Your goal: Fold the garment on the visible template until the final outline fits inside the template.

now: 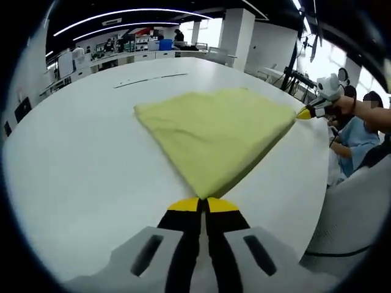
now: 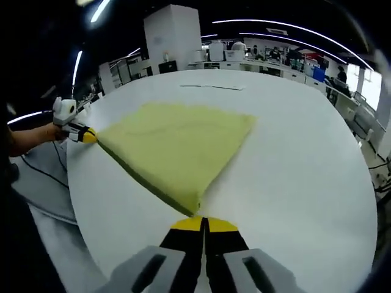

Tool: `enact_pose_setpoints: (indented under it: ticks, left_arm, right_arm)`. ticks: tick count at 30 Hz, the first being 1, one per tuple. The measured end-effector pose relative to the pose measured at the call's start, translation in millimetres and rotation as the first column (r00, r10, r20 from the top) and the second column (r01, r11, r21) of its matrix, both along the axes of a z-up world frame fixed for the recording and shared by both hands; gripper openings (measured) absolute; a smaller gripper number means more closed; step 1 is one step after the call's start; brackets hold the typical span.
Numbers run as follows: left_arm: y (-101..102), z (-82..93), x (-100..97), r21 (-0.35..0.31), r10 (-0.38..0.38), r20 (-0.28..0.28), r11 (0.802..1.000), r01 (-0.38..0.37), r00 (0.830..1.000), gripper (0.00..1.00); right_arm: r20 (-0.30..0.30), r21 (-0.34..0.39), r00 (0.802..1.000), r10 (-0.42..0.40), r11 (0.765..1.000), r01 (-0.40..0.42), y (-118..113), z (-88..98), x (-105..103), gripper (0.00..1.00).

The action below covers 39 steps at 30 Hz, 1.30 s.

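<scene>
Two corners held: I've got the near edge stretched btwn both grippers.
Table: white, wide.
Garment: yellow, flat mid-table; soft, light, prob. slides; grab at corners.
Left gripper: jaws pinching a corner.
Right gripper: pinching the other.

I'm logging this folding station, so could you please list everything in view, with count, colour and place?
garment: one, yellow-green, folded flat on the table, a corner pinched at each gripper.
table: one, white, under the garment.
thin dark marks: a line of them, far side of the table beyond the garment.
benches and shelves: several, background room.
seated person: one, light blue top, beside the table edge.
left gripper: one, yellow-tipped black fingers, shut on a garment corner.
right gripper: one, same colours, shut on the other corner.
</scene>
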State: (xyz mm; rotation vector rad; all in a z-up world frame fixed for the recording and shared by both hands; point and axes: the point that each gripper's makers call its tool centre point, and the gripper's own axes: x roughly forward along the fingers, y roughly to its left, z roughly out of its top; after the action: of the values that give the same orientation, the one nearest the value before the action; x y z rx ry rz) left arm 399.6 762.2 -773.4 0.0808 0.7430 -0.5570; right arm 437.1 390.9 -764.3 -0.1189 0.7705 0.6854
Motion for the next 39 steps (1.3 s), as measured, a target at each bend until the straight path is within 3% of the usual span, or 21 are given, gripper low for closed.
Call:
enact_pose_setpoints:
  ticks: [4,6,8,12,17,19,22,33,39]
  left_arm:
    - [1.8,1.6,1.0,-0.027,0.033,-0.007,0.999,-0.033,0.999,0.06]
    - [6.0,3.8,3.8,-0.021,0.063,0.008,0.998,-0.063,0.998,0.16]
    - [8.8,6.3,6.0,-0.012,0.069,0.021,0.998,-0.069,0.997,0.31]
    - [11.0,16.2,9.6,-0.028,0.089,0.041,0.996,-0.088,0.995,0.39]
    - [8.8,35.1,14.2,-0.084,0.134,0.06,0.988,-0.128,0.989,0.56]
    - [4.6,47.2,16.0,-0.139,0.164,0.072,0.978,-0.153,0.984,0.65]
    - [1.6,58.2,14.5,-0.159,0.178,0.091,0.974,-0.162,0.98,0.75]
    - [-4.1,74.6,-1.4,-0.114,0.18,0.098,0.979,-0.169,0.979,0.86]
    - [-8.0,83.3,-7.3,-0.134,0.192,0.098,0.975,-0.179,0.976,0.93]
  right_arm:
    - [0.014,0.011,1.0,-0.002,1.0,0.001,3.6,6.5,-1.0,0.0]
    - [0.017,0.021,1.0,-0.01,1.0,0.009,5.8,9.2,0.7,0.0]
    - [0.023,0.026,1.0,-0.017,1.0,0.016,7.5,12.0,1.8,0.07]
    - [0.034,0.071,0.998,-0.056,0.996,0.054,12.6,21.9,6.9,0.35]
    - [0.067,0.113,0.995,-0.08,0.991,0.072,20.0,37.3,12.3,0.68]
    - [0.089,0.107,0.993,-0.083,0.992,0.073,21.3,42.1,14.3,0.78]
    - [0.101,0.122,0.991,-0.092,0.989,0.08,25.2,50.2,14.4,0.92]
    - [0.158,0.135,0.985,-0.074,0.989,0.052,40.4,89.1,-0.8,0.97]
    - [0.163,0.147,0.984,-0.069,0.988,0.045,47.2,100.9,-7.1,1.0]
